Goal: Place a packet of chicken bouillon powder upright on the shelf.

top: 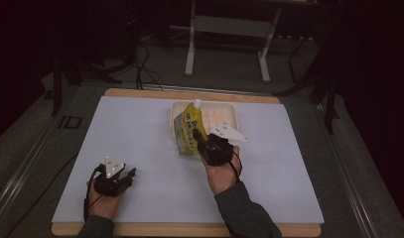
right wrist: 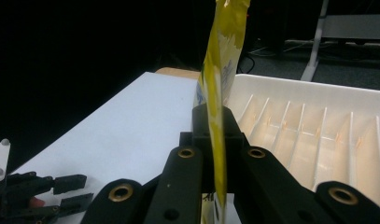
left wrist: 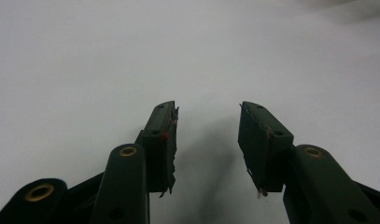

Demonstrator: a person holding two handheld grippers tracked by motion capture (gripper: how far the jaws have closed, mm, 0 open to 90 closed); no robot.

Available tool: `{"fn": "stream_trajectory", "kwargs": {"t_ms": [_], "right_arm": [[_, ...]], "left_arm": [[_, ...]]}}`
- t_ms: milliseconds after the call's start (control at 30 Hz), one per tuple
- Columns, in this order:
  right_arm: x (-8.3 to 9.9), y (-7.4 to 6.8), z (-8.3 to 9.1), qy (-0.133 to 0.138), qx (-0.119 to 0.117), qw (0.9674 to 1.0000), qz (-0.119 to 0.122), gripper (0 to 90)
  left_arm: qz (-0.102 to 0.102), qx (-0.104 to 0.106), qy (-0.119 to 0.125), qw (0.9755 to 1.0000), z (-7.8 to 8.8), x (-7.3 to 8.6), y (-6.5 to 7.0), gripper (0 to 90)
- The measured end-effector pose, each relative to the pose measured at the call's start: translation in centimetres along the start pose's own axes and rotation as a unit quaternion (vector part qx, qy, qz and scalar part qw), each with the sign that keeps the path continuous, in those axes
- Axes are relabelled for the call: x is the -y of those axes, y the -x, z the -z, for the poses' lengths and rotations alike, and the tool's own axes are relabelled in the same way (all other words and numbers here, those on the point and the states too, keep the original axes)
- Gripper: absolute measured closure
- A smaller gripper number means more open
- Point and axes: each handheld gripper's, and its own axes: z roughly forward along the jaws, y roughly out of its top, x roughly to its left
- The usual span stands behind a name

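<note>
A yellow spouted pouch [top: 189, 130] with a white cap stands upright over the near left corner of a white ribbed tray [top: 228, 114]. My right gripper [top: 198, 140] is shut on the pouch's edge; in the right gripper view the thin yellow pouch [right wrist: 220, 84] is pinched between the jaws of that gripper [right wrist: 215, 135], with the ribbed tray [right wrist: 318, 135] behind it. My left gripper [top: 127, 174] rests on the white mat at the near left, open, and in its own view the left gripper [left wrist: 207, 126] has only bare mat between its jaws.
A white mat [top: 140, 144] covers a wooden table top [top: 189, 230]. Beyond the far edge stand metal table legs [top: 190, 44] and cables on a dark floor. In the right gripper view the other gripper [right wrist: 33, 191] lies at the lower left.
</note>
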Motion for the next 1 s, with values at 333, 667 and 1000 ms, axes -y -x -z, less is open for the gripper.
{"fn": "stream_trajectory", "kwargs": {"t_ms": [333, 667, 1000], "right_arm": [[-0.4, 0.1, 0.0, 0.007, 0.003, 1.0000, -0.003, 90.0], [-0.6, 0.2, -0.3, 0.014, 0.008, 0.9998, -0.009, 90.0], [-1.2, 0.0, -0.9, 0.023, 0.011, 0.9996, -0.014, 90.0]], "left_arm": [[-0.001, -0.001, 0.001, 1.0000, 0.0, 0.0, 0.0, 56.6], [-0.002, -0.001, 0.001, 1.0000, 0.0, 0.0, 0.0, 56.4], [-0.002, -0.001, 0.002, 1.0000, 0.0, 0.0, 0.0, 56.4]]}}
